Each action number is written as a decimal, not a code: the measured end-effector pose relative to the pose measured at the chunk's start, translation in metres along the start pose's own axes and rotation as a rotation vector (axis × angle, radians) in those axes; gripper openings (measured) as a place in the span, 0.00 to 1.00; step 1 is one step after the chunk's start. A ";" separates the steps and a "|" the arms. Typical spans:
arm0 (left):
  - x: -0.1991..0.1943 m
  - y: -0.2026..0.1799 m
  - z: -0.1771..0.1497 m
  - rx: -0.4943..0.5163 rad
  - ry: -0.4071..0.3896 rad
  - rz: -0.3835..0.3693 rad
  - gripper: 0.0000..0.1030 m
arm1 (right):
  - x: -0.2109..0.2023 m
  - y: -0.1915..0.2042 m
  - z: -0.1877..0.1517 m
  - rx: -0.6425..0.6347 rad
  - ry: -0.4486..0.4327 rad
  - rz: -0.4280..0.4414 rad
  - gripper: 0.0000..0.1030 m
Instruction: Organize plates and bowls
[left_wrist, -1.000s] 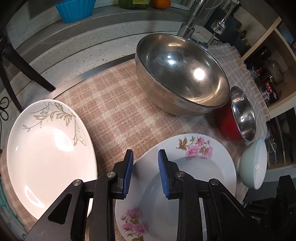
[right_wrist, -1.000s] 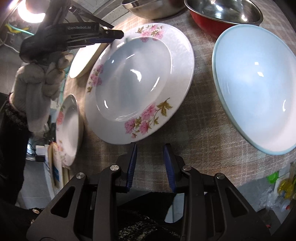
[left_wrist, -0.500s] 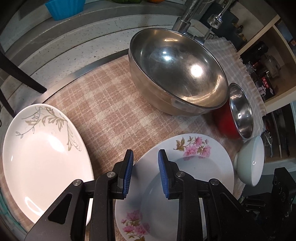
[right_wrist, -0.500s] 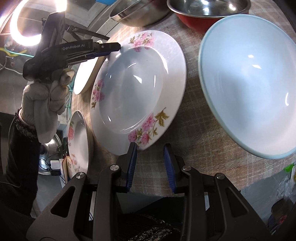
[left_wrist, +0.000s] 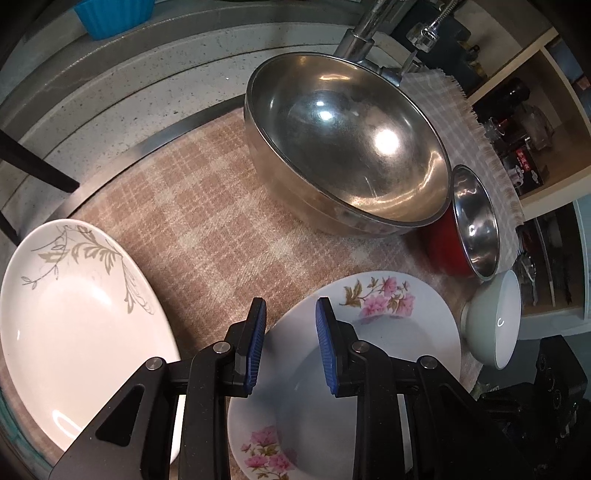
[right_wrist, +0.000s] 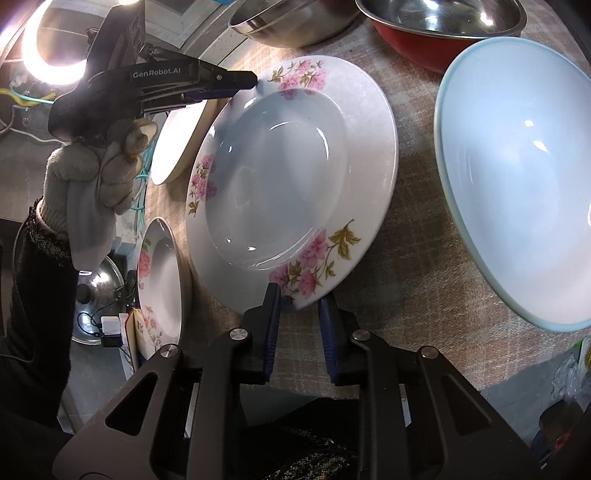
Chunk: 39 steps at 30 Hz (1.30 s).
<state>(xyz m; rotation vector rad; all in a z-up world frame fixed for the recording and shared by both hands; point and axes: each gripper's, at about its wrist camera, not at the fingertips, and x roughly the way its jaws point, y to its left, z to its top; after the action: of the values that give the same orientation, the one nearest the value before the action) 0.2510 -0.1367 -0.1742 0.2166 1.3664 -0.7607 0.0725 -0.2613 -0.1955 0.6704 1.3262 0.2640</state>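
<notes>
Right wrist view: the right gripper (right_wrist: 297, 306) has its jaws parted around the near rim of the pink-flowered plate (right_wrist: 280, 177). At 11 o'clock the left gripper (left_wrist: 288, 332) hovers agape over the plate's far rim.

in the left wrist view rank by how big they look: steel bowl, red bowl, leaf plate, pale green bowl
1. steel bowl and leaf plate: look about alike, and the plate sits nearer the camera, so no ranking between them.
2. red bowl
3. pale green bowl, though both small bowls sit at the warped edge.
</notes>
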 end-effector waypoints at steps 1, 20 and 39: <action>0.000 0.001 -0.001 -0.003 0.000 0.000 0.25 | 0.000 0.001 0.000 0.000 0.000 0.000 0.21; 0.002 -0.015 -0.003 0.041 0.003 0.041 0.25 | 0.000 -0.004 0.001 0.001 0.009 0.002 0.21; -0.001 -0.019 -0.025 0.007 -0.014 0.047 0.25 | -0.005 -0.007 -0.011 -0.035 0.047 0.004 0.21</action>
<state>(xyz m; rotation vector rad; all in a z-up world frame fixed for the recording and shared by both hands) 0.2190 -0.1368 -0.1739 0.2479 1.3416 -0.7270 0.0597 -0.2660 -0.1962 0.6406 1.3617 0.3075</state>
